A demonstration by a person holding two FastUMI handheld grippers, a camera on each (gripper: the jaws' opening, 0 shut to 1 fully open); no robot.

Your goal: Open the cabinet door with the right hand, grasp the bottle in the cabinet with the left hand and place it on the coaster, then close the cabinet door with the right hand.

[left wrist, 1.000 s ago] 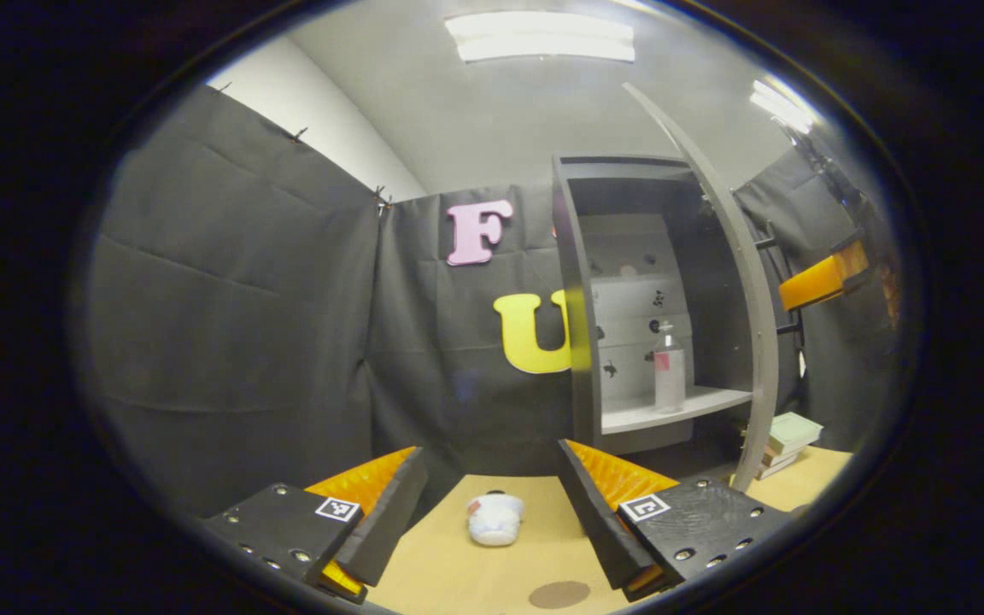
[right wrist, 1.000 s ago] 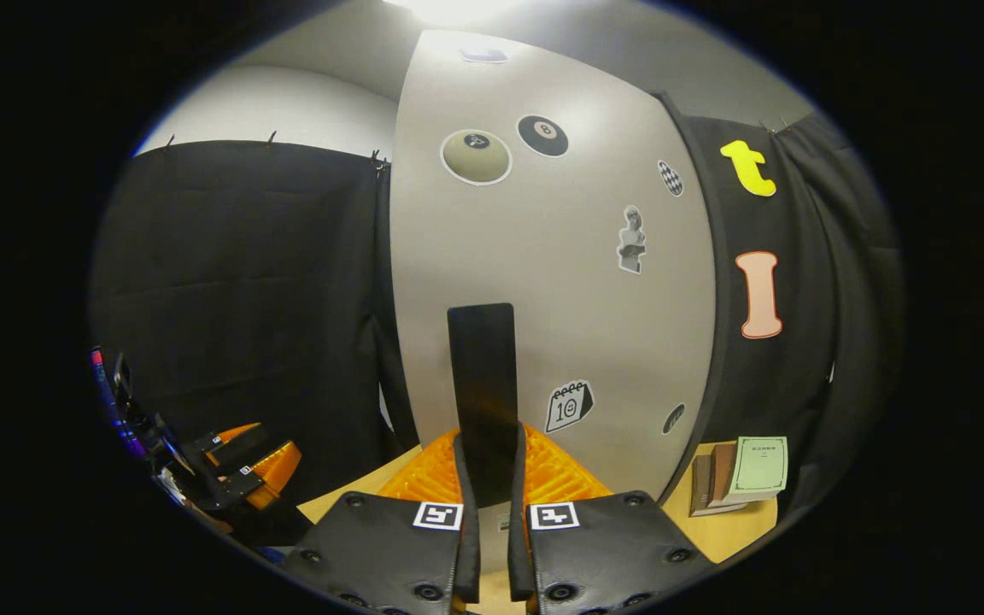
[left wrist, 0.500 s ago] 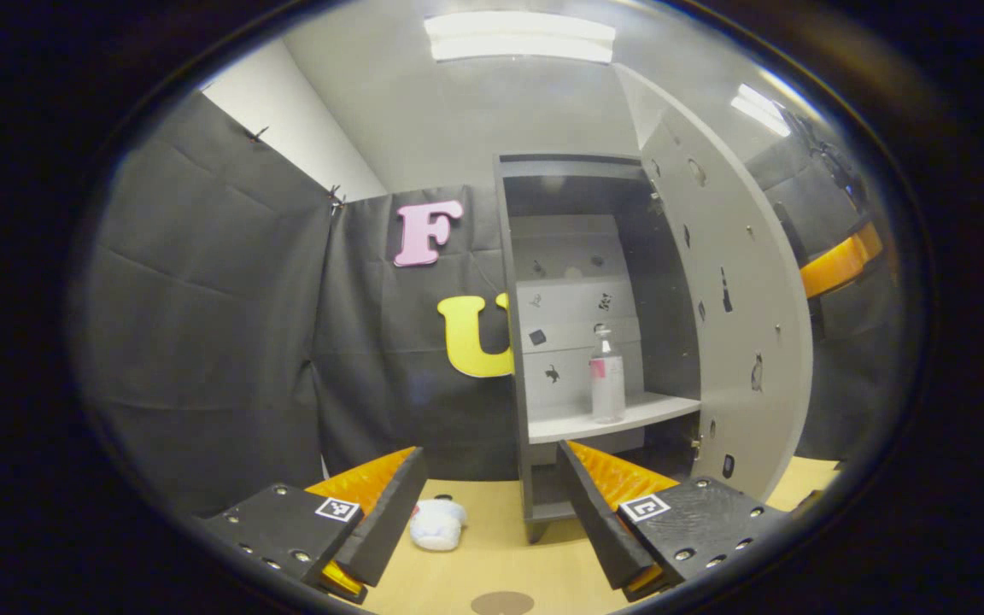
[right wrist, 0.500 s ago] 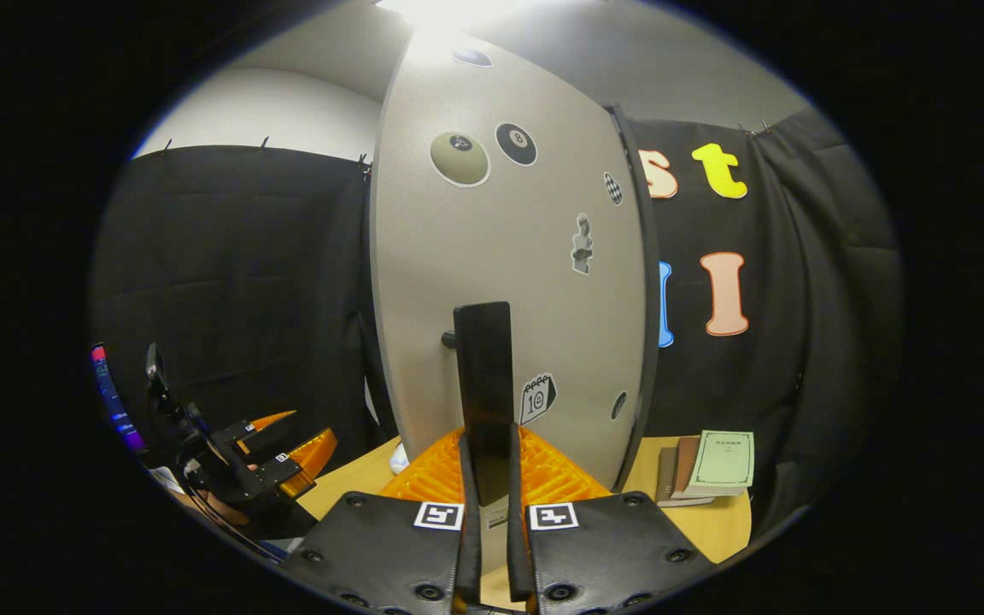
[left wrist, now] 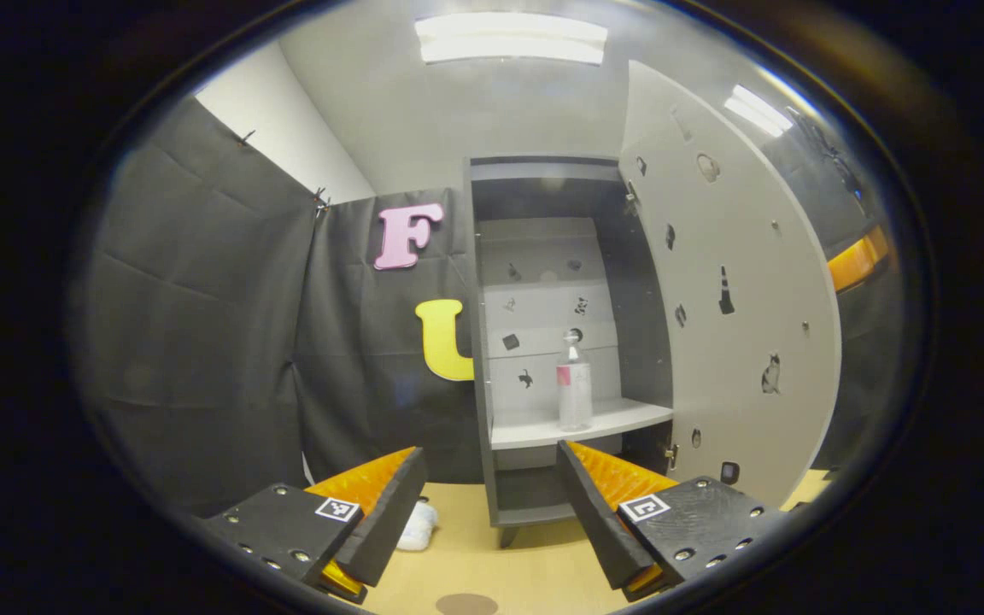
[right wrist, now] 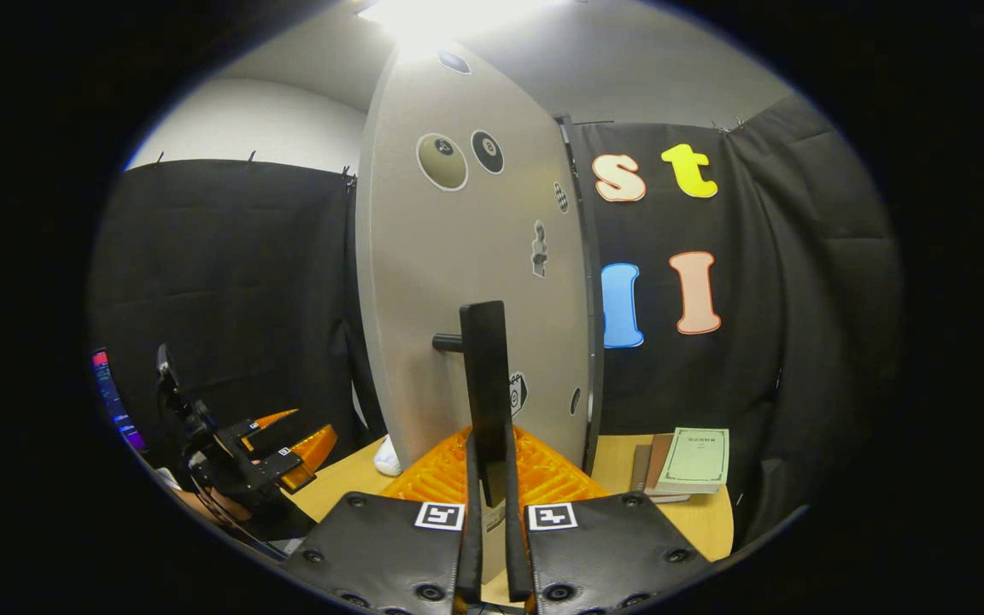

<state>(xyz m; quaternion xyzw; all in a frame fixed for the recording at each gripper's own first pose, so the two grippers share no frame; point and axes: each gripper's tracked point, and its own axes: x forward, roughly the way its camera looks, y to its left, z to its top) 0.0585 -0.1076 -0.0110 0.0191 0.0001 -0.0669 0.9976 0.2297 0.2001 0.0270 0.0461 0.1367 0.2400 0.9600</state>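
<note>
**Door open wide; hand over to left reach**

My right gripper has its jaws clamped on the door handle. Left gripper gapes empty, facing the bottle upright on the cabinet shelf. Judgement: hold the door steady, approach the bottle level, straddle mid-body. Coaster waits on the table.

- Cabinet: tall, dark grey, pale back panel.
- Cabinet door: pale grey, stickered, swung wide open on the cabinet's right.
- Bottle: clear, upright on the cabinet's shelf.
- Coaster: round, brown, before the cabinet.
</note>
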